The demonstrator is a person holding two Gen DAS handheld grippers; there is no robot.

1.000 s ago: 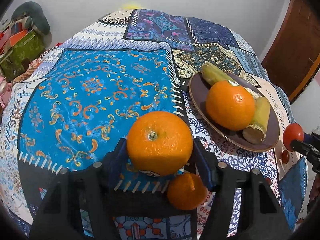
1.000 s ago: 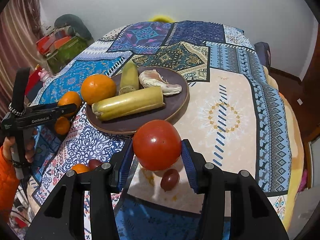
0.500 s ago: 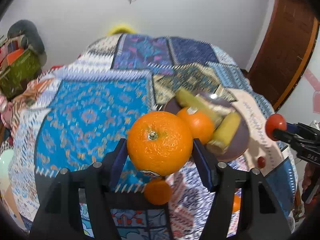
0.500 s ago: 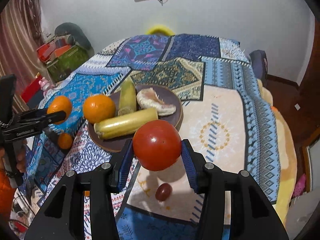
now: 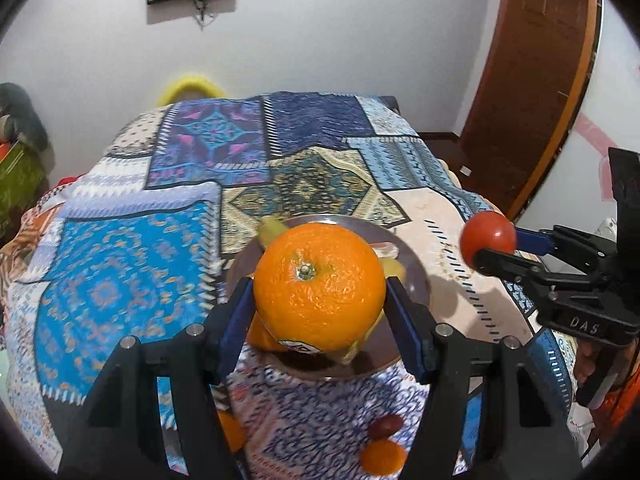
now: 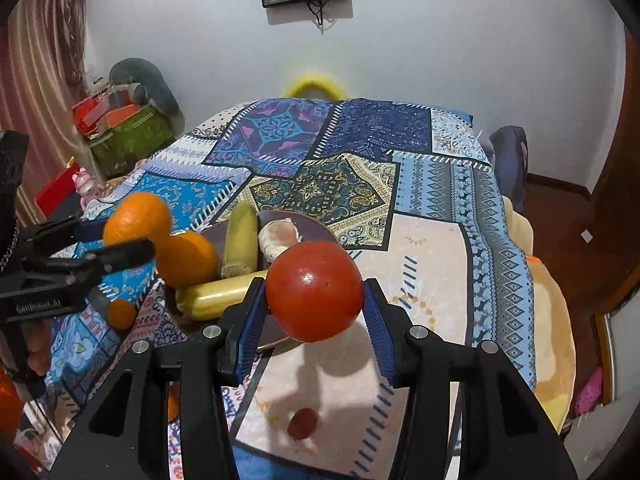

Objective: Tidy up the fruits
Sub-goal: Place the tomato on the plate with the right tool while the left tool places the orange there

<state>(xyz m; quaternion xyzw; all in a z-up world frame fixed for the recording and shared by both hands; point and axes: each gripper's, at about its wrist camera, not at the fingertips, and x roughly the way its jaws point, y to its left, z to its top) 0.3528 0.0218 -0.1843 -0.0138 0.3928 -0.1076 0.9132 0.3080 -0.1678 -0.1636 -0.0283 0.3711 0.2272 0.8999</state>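
The orange pinched in your left gripper has risen off the cloth to hover over the plate, and your right gripper has lifted its clamped tomato alongside, so both look ready for setting down.

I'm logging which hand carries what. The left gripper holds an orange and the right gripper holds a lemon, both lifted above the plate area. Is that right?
Not quite. The right gripper holds a red tomato, not a lemon, as the right wrist view shows. The rest stands: the left gripper holds an orange, lifted near the plate.
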